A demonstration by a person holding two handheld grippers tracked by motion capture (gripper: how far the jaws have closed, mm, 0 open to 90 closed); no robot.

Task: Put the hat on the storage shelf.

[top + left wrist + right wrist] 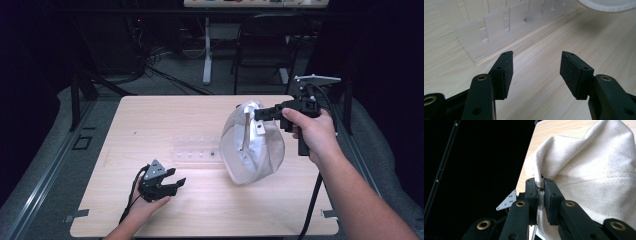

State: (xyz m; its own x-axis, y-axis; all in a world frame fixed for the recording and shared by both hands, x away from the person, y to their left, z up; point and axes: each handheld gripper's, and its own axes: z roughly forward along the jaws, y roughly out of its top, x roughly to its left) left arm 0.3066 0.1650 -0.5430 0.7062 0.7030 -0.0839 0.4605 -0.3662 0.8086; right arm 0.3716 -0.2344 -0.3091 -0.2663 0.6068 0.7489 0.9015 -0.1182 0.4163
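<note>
Bag lifted by its rim, right of counter centre.
Right gripper (257, 114) jaws clamped on the rim of the cloth bag (252, 145); bag hangs long axis near vertical, mouth tilted left, bottom about touching the counter (150, 115). Left gripper (172, 182) jaws open, empty, near the front edge. Clear rack (197, 150) just left of the bag; far-left corner free.

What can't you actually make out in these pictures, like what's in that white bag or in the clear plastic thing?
- White cloth bag: its inside is hidden by its own folds in the high view.
- Right tool: the pinched bag edge hides between its pads in the right gripper view.
- Clear plastic rack: cut off by the top edge in the left gripper view.
- Dark speck on the rack: too small to identify in the high view.
</note>
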